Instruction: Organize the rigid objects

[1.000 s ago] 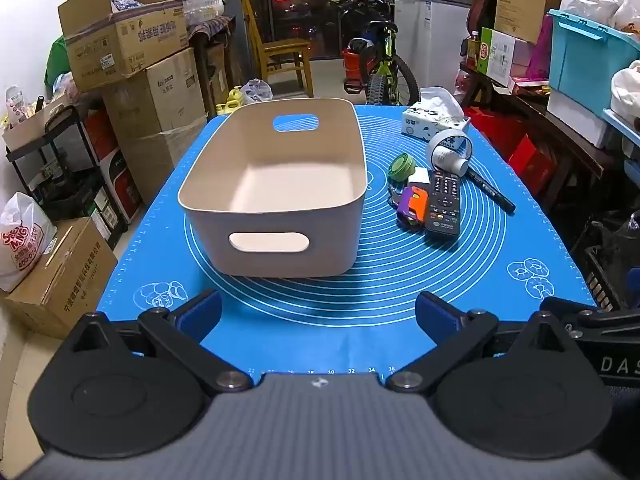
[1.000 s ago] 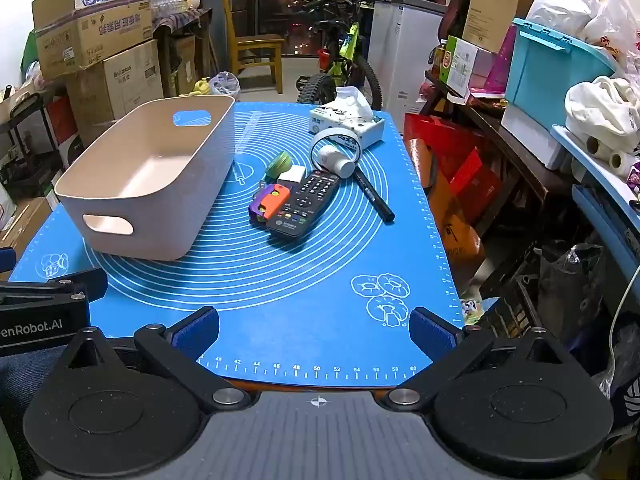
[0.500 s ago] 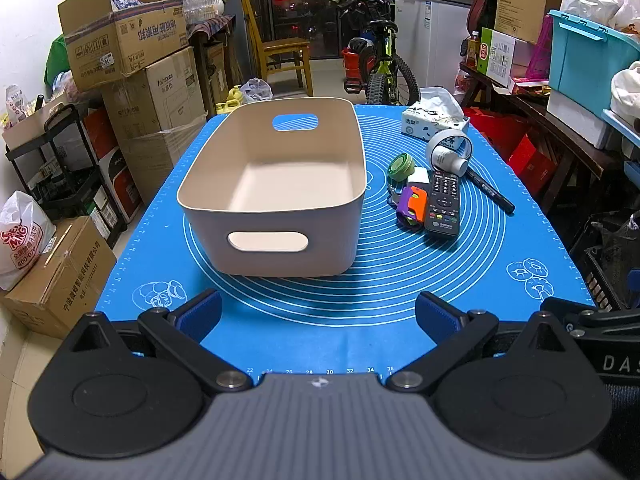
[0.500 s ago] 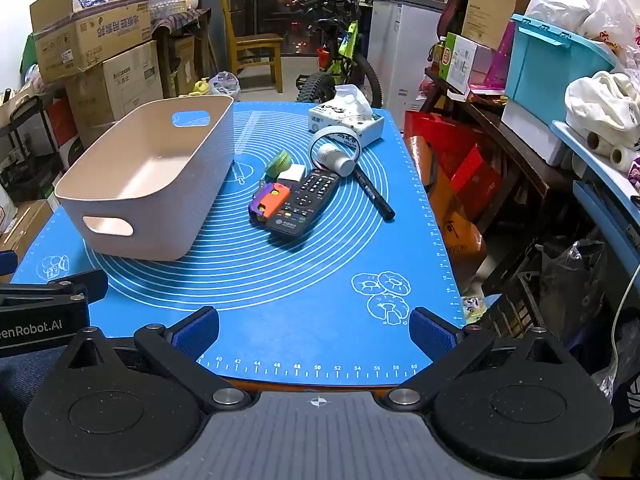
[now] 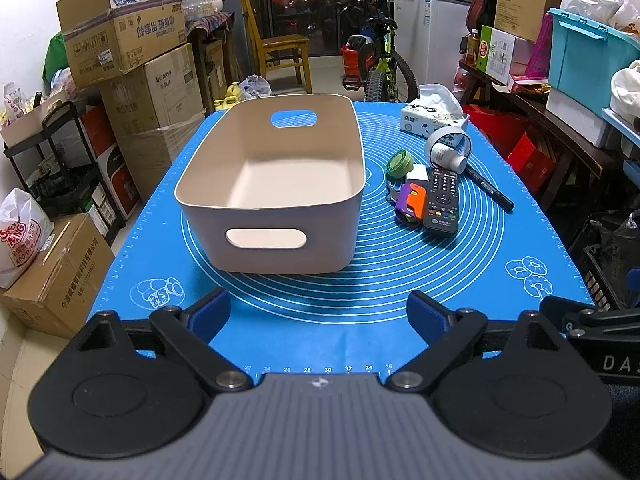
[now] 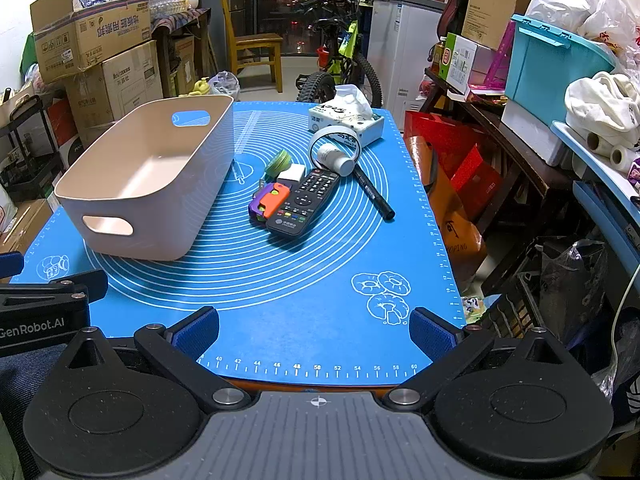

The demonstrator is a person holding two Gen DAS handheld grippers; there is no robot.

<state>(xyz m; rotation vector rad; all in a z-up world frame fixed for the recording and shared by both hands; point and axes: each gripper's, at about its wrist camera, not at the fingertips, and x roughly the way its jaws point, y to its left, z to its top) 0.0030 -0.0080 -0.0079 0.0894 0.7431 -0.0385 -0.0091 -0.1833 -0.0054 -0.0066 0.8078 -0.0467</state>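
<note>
An empty beige bin (image 5: 276, 168) (image 6: 140, 184) stands on the blue mat (image 5: 320, 320) (image 6: 312, 280). To its right lie a black remote (image 5: 441, 202) (image 6: 306, 204), an orange-purple item (image 5: 410, 204) (image 6: 269, 202), a green lid (image 5: 399, 163) (image 6: 278, 162), a small white block (image 5: 417, 174) (image 6: 292, 174), a white bottle (image 5: 450, 156) (image 6: 336, 160) inside a tape ring (image 5: 448, 136) (image 6: 336, 136), and a black marker (image 5: 488, 188) (image 6: 374, 196). My left gripper (image 5: 320, 312) is open at the mat's near edge, in front of the bin. My right gripper (image 6: 314, 328) is open at the near edge, empty.
A tissue box (image 5: 434, 120) (image 6: 346, 120) sits at the mat's far right. Stacked cardboard boxes (image 5: 132, 68) stand left of the table. A bicycle (image 5: 376, 60) and chair (image 5: 280, 52) stand behind it. Shelves with a teal bin (image 6: 552, 68) line the right side.
Both views have shifted very slightly. Nothing on the mat has moved and both grippers stay open.
</note>
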